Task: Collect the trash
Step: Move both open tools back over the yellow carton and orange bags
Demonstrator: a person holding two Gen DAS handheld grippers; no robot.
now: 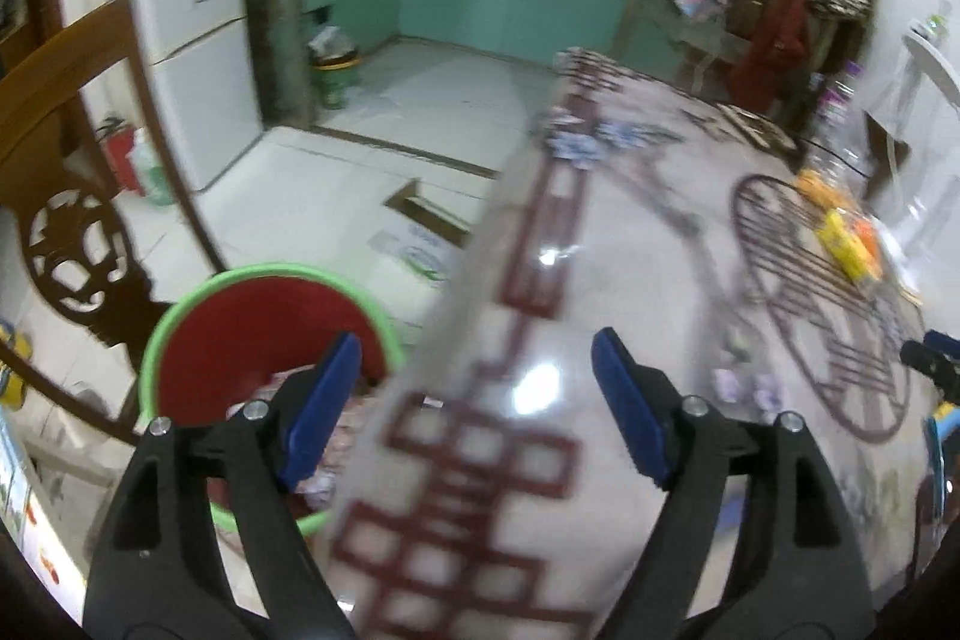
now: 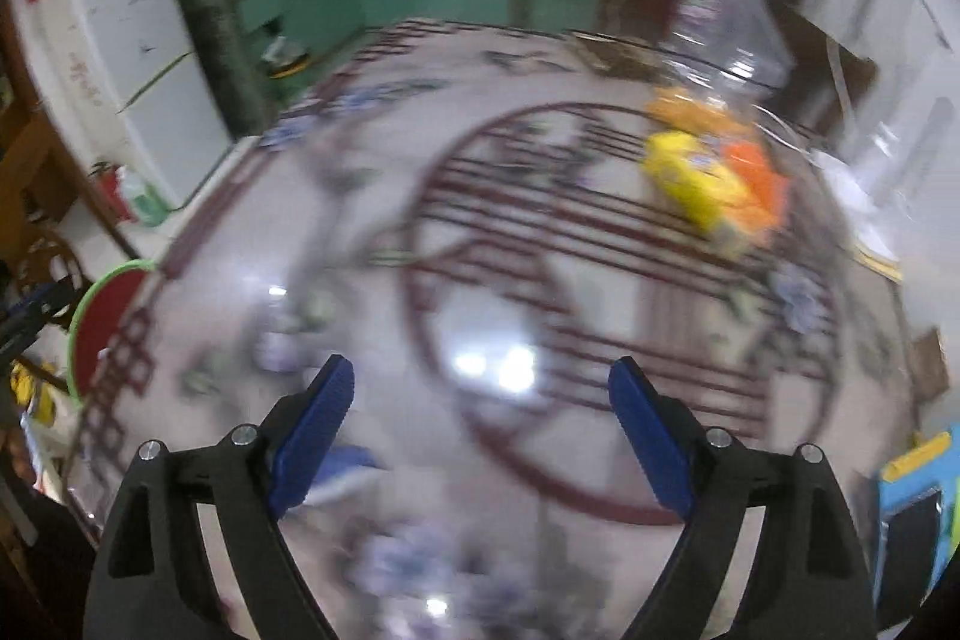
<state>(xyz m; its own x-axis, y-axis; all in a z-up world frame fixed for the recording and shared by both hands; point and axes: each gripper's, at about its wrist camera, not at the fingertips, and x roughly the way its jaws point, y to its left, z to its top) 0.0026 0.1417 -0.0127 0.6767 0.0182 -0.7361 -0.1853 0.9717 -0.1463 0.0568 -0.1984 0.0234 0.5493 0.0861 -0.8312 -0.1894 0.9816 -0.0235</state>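
- Table edge [image 1: 456, 316] runs on a slant through the left wrist view, with the glossy patterned top on the right of it and pale floor tiles on the left
- Trash bin [image 1: 180, 316], green-rimmed with a red liner, stands on the floor just beside that edge, scraps lying in its bottom
- Left gripper [image 1: 477, 400] hangs over the edge, one blue finger above the bin and the other above the table top, jaws spread wide with nothing between them
- Right gripper [image 2: 480, 436] is over the middle of the table, jaws likewise wide apart and empty; the view is blurred
- Yellow and orange wrappers [image 2: 714, 184] lie at the far right part of the table, well apart from both grippers, beside a clear plastic bottle [image 2: 702, 4]
- Tabletop between the grippers and the wrappers is bare and open
- Carved wooden chair [image 1: 66, 196] stands near the bin on its far side, with open floor beyond toward the white fridge [image 1: 192, 4]
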